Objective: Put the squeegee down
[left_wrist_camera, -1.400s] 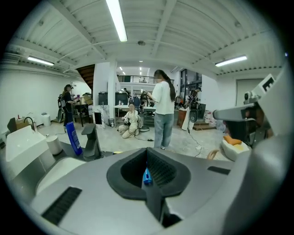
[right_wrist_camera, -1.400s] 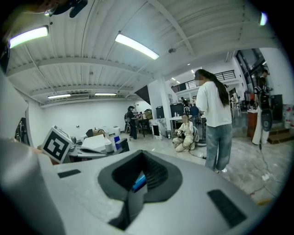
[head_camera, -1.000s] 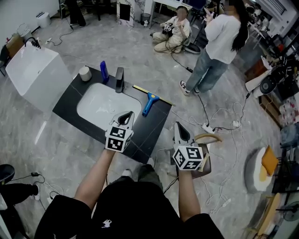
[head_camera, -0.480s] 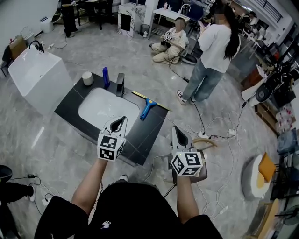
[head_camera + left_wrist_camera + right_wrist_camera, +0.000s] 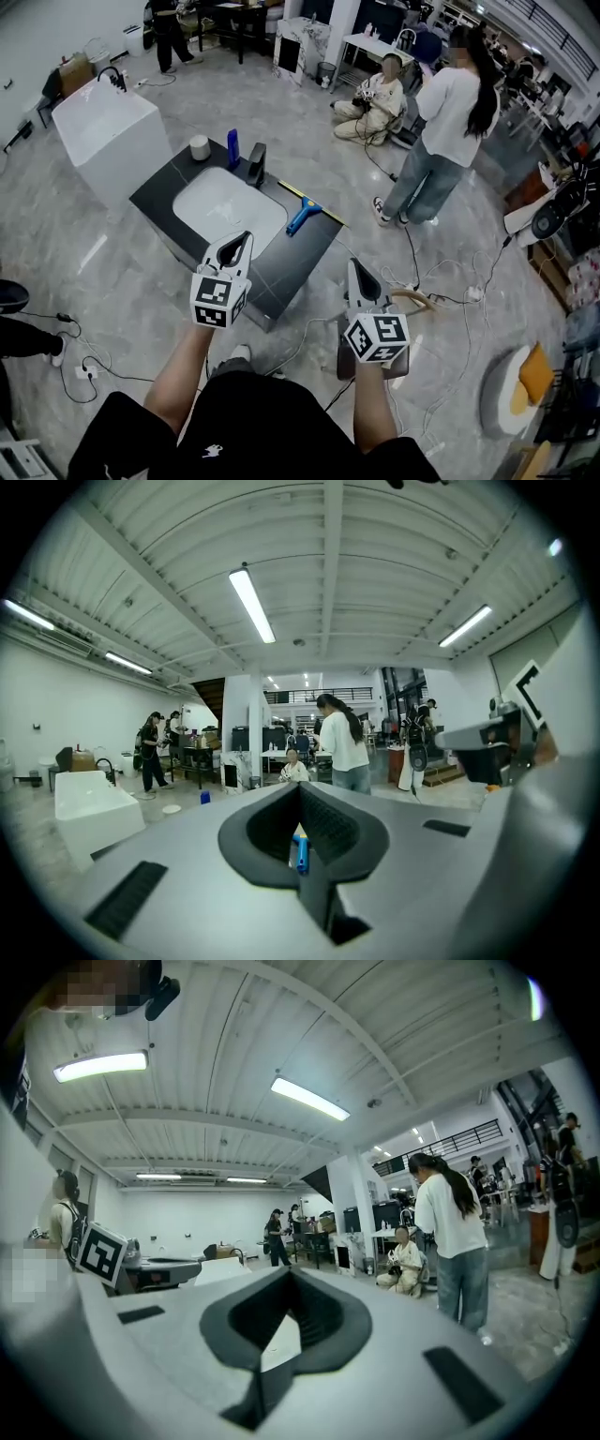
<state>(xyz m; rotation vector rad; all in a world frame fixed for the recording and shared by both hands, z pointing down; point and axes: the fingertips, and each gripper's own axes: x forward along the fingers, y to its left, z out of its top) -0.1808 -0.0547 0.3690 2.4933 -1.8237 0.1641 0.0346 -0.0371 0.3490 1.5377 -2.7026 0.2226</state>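
The squeegee (image 5: 305,214), blue-handled with a long yellow-edged blade, lies flat on the black countertop (image 5: 281,267) to the right of the white basin (image 5: 230,208). My left gripper (image 5: 235,242) hovers shut and empty over the counter's near edge, well short of the squeegee. In the left gripper view the closed jaws (image 5: 302,799) point level, and the squeegee's blue handle (image 5: 300,851) shows small through their notch. My right gripper (image 5: 358,267) is off the counter's right corner, over the floor, also shut with nothing in it (image 5: 289,1283).
A black faucet (image 5: 255,165), a blue bottle (image 5: 232,148) and a white cup (image 5: 199,147) stand behind the basin. A white freestanding tub (image 5: 108,131) is at the far left. One person stands (image 5: 441,131), another sits (image 5: 380,98) beyond. Cables and a stool (image 5: 412,302) lie by my right side.
Both grippers have risen and drawn back from the counter, staying shut and empty. The squeegee has stayed lying where it was.
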